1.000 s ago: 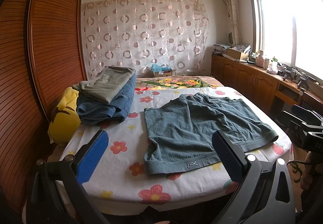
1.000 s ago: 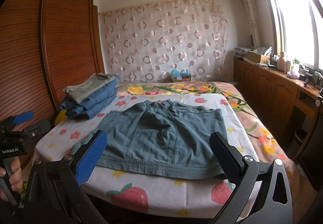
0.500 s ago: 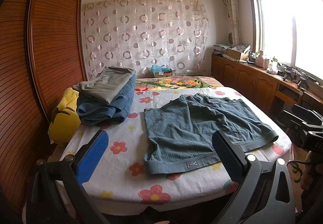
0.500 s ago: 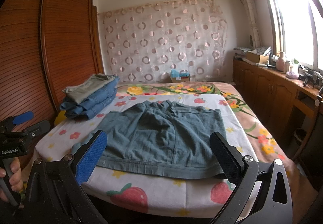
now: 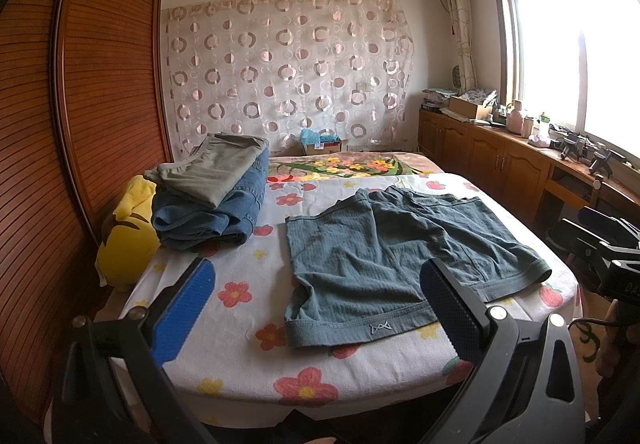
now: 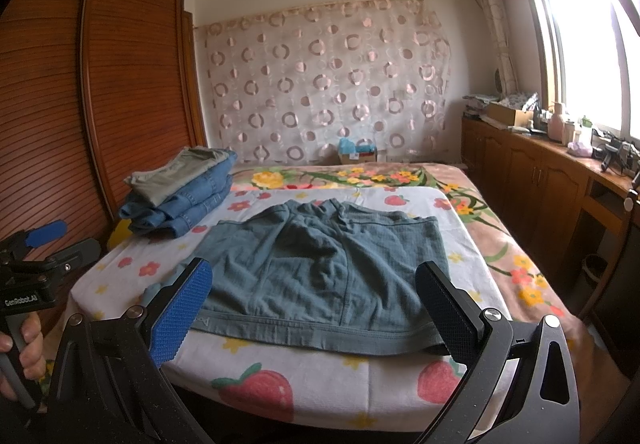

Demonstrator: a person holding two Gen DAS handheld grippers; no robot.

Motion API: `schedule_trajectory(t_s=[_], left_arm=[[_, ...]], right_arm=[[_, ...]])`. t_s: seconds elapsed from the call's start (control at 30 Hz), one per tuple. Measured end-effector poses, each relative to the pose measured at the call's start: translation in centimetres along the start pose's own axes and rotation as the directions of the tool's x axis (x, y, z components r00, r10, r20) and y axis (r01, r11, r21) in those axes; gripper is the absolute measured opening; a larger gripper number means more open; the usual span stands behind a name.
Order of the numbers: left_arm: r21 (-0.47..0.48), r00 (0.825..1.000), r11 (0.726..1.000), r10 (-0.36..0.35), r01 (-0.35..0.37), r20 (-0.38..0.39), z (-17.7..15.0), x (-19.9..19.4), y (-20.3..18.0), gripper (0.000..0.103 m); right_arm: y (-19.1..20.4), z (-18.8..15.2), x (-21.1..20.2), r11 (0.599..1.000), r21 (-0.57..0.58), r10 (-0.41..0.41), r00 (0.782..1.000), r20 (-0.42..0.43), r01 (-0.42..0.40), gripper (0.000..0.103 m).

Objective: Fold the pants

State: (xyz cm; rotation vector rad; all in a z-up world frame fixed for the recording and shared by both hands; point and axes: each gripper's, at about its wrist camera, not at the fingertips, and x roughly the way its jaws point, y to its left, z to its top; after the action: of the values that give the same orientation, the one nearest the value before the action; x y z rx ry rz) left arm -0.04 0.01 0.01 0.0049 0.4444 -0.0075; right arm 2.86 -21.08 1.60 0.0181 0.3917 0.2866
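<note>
A pair of teal-grey shorts point(image 5: 384, 264) point(image 6: 320, 268) lies spread flat on the flowered sheet, waistband toward the near edge of the bed. My left gripper point(image 5: 316, 308) hovers open in front of the bed's near left corner, short of the shorts, with nothing between its fingers. Held at the near edge in front of the waistband, my right gripper point(image 6: 316, 308) is also open and empty. The right gripper's body shows at the right edge of the left wrist view, and the left one at the left edge of the right wrist view, held by a hand point(image 6: 24, 348).
A stack of folded jeans and olive pants point(image 5: 212, 196) point(image 6: 180, 196) sits at the bed's far left, beside a yellow plush pillow point(image 5: 128, 240). A wooden wardrobe point(image 5: 80, 104) lines the left. Cabinets with clutter point(image 5: 520, 152) run under the window on the right.
</note>
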Motion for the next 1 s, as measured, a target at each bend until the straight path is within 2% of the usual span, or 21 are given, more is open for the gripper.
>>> schedule_trajectory(t_s=[0.73, 1.0], left_arm=[[0.000, 1.000, 1.000, -0.001, 0.001, 0.001, -0.01, -0.01, -0.01, 0.103], [-0.003, 0.999, 1.000, -0.013, 0.013, -0.029, -0.28, 0.81, -0.32, 0.103]], right_arm=[[-0.01, -0.04, -0.07, 1.000, -0.001, 0.001, 1.000, 0.001, -0.001, 0.103], [-0.22, -0.30, 0.09, 1.000, 0.003, -0.002, 1.000, -0.019, 0.002, 0.103]])
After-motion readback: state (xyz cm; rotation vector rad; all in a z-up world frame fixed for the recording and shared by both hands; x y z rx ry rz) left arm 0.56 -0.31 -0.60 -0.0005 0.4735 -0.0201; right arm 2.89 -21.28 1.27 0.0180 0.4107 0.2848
